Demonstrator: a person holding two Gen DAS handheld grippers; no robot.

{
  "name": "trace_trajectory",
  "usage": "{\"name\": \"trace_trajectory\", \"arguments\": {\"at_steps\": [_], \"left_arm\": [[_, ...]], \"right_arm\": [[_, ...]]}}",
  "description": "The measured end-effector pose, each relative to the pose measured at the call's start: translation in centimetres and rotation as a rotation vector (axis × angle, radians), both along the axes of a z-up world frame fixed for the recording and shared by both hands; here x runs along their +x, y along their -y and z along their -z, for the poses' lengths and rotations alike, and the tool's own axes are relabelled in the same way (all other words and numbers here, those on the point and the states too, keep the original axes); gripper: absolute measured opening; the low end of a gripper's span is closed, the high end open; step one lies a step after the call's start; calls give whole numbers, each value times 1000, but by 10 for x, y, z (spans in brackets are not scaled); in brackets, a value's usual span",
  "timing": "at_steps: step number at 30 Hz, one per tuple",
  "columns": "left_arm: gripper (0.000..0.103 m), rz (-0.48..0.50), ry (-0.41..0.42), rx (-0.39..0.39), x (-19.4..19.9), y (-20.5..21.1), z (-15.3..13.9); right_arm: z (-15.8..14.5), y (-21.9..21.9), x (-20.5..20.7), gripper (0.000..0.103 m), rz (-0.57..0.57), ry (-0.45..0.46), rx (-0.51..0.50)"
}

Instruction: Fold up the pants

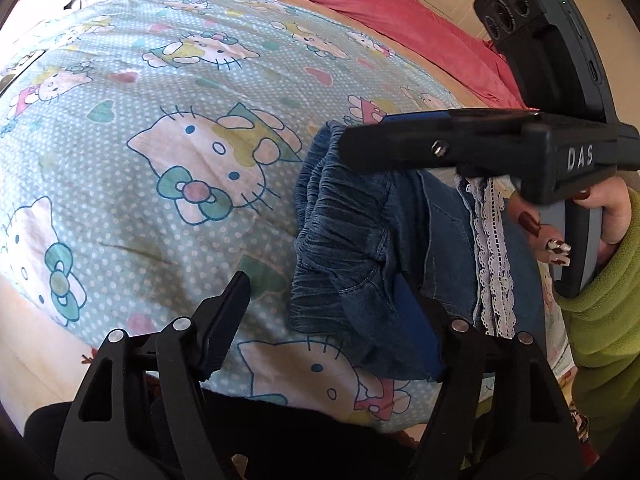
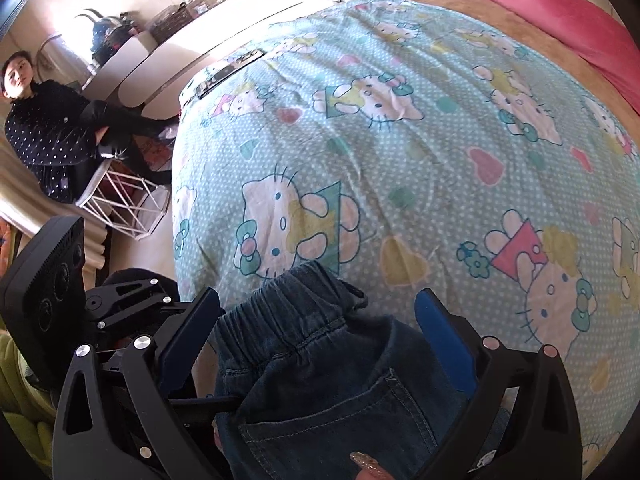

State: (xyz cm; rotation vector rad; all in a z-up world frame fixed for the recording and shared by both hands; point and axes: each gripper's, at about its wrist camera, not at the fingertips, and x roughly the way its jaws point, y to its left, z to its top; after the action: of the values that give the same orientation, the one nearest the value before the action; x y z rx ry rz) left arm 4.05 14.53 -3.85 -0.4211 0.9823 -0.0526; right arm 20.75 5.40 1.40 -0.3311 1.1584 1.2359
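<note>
denim pants [image 2: 320, 364] lie between right claw [image 2: 320, 344] fingers.

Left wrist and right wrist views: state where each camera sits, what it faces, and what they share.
Left wrist: on the left gripper, jaws open, facing across the cartoon-cat bedsheet; the denim pants, the right gripper and the person's hand show.
Right wrist: on the right gripper, jaws open astride the pants' elastic waistband, facing the sheet and a seated onlooker.
Shared: the pants, the sheet, the pink blanket.
</note>
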Motion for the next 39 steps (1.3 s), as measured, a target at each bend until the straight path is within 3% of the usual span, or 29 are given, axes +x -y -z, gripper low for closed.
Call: {"name": "trace_trajectory", "arguments": {"at_steps": [3,7,12,17,20,33,39], "left_arm": [[66,2,-4,-13,2,-1,2],[66,5,-12,-22,5,-2,3],[75,-6,-19,-40,9,-6,5],[89,-5,2,-62,16,-2,0],[93,-14,11,-93,19,0,1],[93,-27,28,-291,21,15,0],[93,11,44,-337,24,34,-7]], "right_arm": [[6,-6,-3,96,-21,-2,-5],[18,-18,-10,59,-79,-22,-33],[15,-13,-4,28,-62,-15,-27],[-6,14,1,25,-31,-34,62],[-14,27,3,25,-6,-34,93],[-36,77,5,25,84,-34,198],[-46,103,2,25,118,-19,236]]}}
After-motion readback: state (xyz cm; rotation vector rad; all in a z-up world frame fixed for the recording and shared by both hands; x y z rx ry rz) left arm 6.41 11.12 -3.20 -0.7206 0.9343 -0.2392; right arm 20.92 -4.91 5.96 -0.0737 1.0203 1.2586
